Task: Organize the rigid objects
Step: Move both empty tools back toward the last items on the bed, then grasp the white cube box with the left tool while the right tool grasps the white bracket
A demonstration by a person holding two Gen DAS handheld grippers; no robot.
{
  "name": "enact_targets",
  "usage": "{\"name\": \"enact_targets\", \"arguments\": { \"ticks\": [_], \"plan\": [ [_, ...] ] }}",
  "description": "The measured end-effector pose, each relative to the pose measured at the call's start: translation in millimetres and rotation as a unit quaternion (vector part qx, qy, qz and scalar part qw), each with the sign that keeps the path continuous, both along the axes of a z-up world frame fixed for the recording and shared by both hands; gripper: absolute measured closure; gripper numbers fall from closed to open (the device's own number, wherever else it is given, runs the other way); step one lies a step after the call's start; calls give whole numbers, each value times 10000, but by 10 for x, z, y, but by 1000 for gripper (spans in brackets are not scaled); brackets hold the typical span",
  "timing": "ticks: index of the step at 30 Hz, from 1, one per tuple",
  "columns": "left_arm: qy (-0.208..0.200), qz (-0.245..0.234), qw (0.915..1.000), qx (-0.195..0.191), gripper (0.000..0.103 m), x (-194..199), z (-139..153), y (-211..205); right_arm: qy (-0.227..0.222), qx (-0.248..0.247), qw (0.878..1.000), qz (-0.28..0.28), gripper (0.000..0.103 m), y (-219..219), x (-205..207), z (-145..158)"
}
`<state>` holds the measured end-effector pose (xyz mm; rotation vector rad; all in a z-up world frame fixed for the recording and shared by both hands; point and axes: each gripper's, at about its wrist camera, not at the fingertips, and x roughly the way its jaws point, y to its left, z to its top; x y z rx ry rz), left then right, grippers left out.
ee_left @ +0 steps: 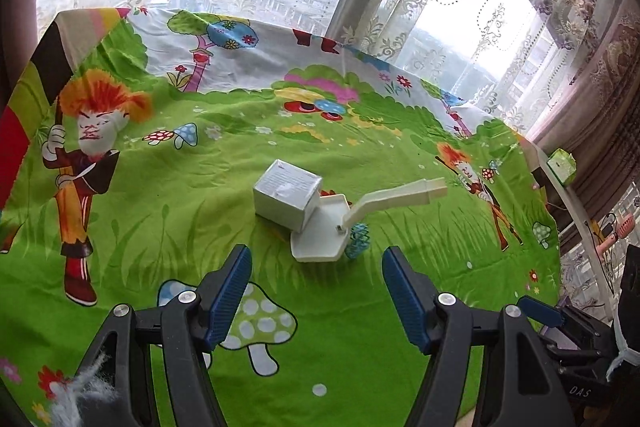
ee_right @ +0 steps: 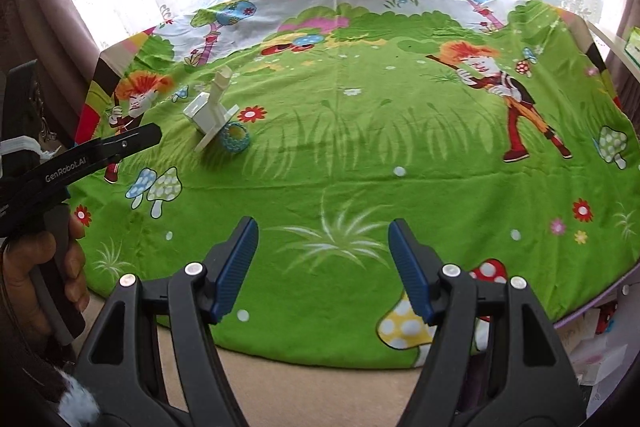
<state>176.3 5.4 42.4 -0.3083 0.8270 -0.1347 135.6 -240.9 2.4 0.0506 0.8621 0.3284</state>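
Left wrist view: your left gripper hovers empty, jaws apart, just short of the white scoop, box leaning on its far side, blue ring beside it; right gripper likewise apart, well off; take the box squarely first.

Ahead of the left gripper, whose pads are blue on black arms, sit a white box, cream dustpan and teal mesh ring on green cartoon-printed cloth.

White box rests on tilted white dustpan, teal ring beside.
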Motion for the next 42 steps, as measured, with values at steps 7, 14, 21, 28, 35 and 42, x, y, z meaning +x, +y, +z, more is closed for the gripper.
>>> {"name": "enact_targets", "arguments": {
  "ticks": [7,14,21,28,35,42],
  "plan": [
    [113,-248,9994,209,35,387,-125,12,225,256,9992,219,32,369,262,-123],
    [249,-454,9984,246,35,714,-251,64,306,519,9976,350,30,590,509,-157],
    [425,-647,9968,-174,54,827,-410,101,273,689,9964,423,27,746,718,-217],
    [328,-399,9980,-365,55,745,-379,242,266,1006,9938,404,26,861,869,-266],
    [186,165,9995,-188,55,613,-291,431,289,1075,9934,262,26,988,1001,-319],
    [186,630,9974,304,55,459,-252,392,180,975,9951,54,26,1098,1109,-382]
  ]
}}
